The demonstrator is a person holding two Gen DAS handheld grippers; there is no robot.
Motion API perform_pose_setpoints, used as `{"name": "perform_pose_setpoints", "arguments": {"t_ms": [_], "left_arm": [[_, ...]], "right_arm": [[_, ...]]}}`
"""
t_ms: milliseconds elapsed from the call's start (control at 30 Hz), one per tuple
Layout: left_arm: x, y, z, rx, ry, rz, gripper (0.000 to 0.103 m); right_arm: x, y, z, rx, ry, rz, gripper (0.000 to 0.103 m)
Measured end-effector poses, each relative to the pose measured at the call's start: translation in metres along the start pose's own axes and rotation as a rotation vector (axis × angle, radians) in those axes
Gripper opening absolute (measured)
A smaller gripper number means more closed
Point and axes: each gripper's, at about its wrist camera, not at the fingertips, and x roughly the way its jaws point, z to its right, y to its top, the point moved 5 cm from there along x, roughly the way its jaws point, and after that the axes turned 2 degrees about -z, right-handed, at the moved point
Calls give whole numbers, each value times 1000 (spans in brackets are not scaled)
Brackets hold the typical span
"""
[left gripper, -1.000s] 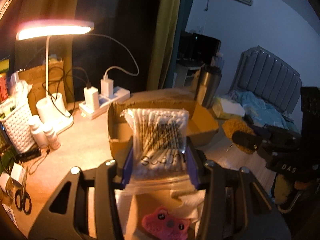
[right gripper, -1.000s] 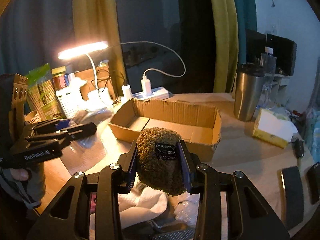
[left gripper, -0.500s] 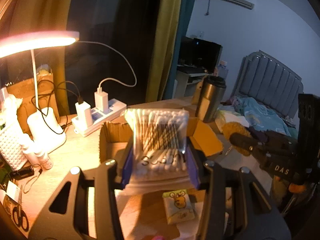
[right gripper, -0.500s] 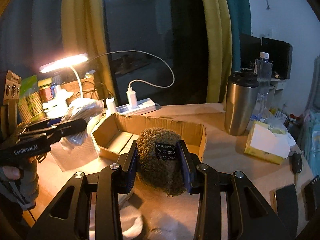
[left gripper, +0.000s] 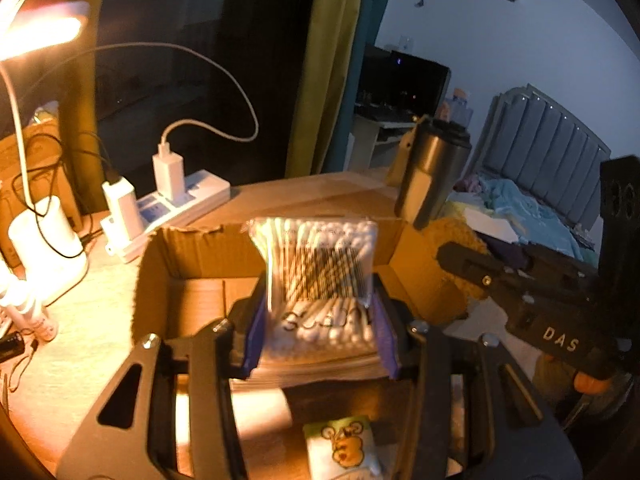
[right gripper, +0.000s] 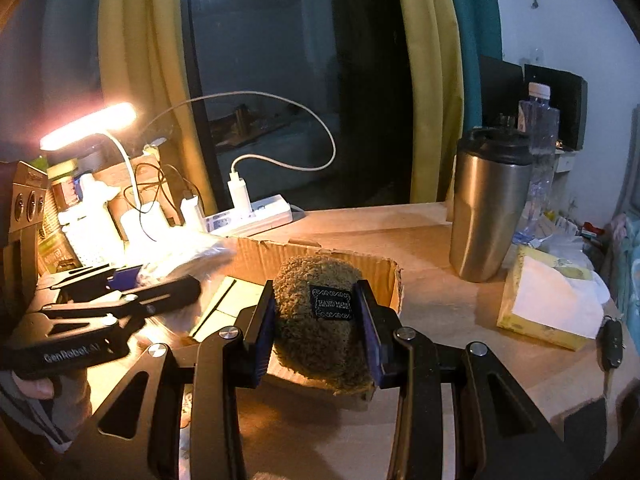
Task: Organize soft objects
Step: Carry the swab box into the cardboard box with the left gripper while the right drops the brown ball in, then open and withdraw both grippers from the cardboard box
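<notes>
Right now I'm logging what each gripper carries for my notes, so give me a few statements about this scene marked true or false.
1. The left gripper clamps a bag of cotton swabs. True.
2. The right gripper is empty. False: it is shut on a fuzzy brown pouch with a black label.
3. The cardboard box lies flat and folded. False: it stands open-topped.
4. A steel tumbler stands upright on the table. True.
5. The desk lamp is off. False: it glows.
</notes>
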Motion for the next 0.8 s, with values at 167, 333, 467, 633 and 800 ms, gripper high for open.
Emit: {"name": "perform_pose_setpoints", "arguments": {"t_ms": [167,333,467,633,800], "left_arm": [[19,-5,3,2,3,-38,47],[36,-12,2,-9,5,-88,48],[43,-16,4,-9,7,-116,51],[40,-14,5,0,23,-106,57],[24,-10,2,-11,27,-75,66]], "right_arm": [[17,-3,4,0,7,-21,40],[29,-8,7,8,17,-41,40],[36,-11,9,15,23,-52,42],[36,-11,8,14,18,-52,56],[30,-8,8,11,0,-42,59]]}}
